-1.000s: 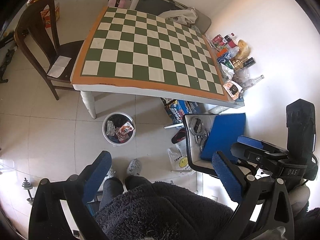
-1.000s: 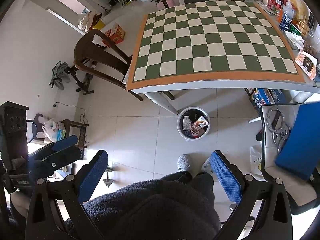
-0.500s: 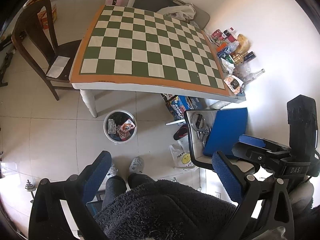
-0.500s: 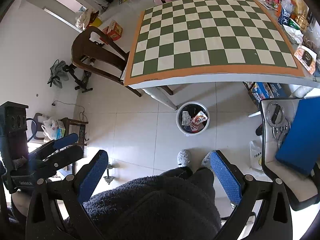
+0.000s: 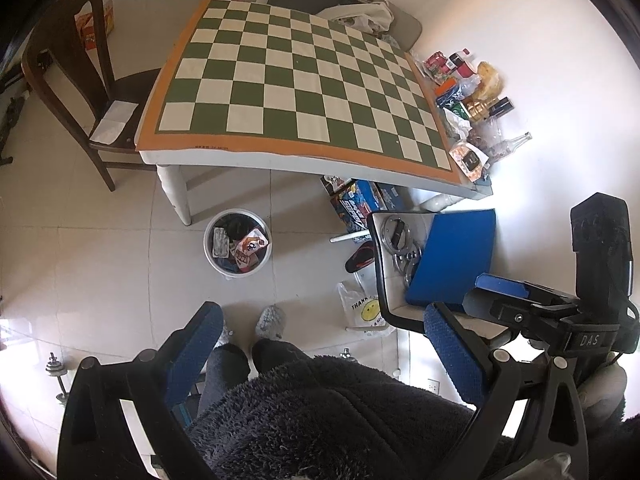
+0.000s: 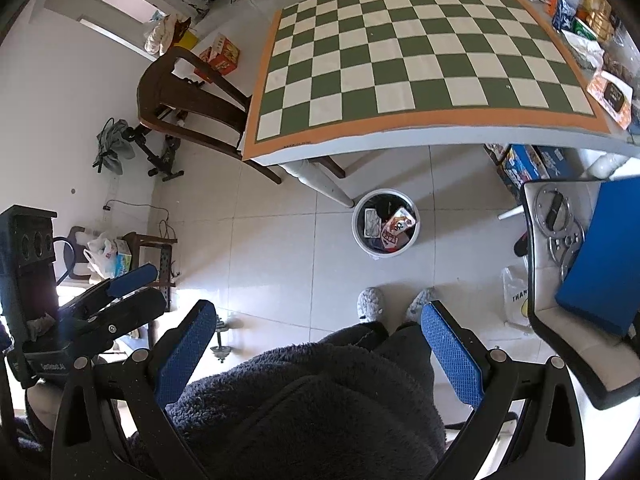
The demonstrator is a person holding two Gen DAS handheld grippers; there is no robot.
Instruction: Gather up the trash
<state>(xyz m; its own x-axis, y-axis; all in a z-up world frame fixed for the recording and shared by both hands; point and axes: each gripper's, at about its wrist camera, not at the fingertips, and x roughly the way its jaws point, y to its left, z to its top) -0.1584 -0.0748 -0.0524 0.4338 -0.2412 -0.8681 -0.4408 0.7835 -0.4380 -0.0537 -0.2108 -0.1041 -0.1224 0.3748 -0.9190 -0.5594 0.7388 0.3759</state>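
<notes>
Both hand-held grippers, left (image 5: pixel 324 344) & right (image 6: pixel 320 342), released, nothing held. Trash bin (image 5: pixel 237 243) on floor beside worktop (image 5: pixel 296 80), wrappers inside. Probably between pickups; next: reach clutter (image 5: pixel 466 96) at worktop's wall edge.

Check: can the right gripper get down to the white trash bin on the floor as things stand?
Probably yes. The right gripper is open and holds nothing, and bare floor tile lies between the person's slippers and the trash bin. The table leg stands beside the bin, not over its open top. It would need a long lowering.
</notes>
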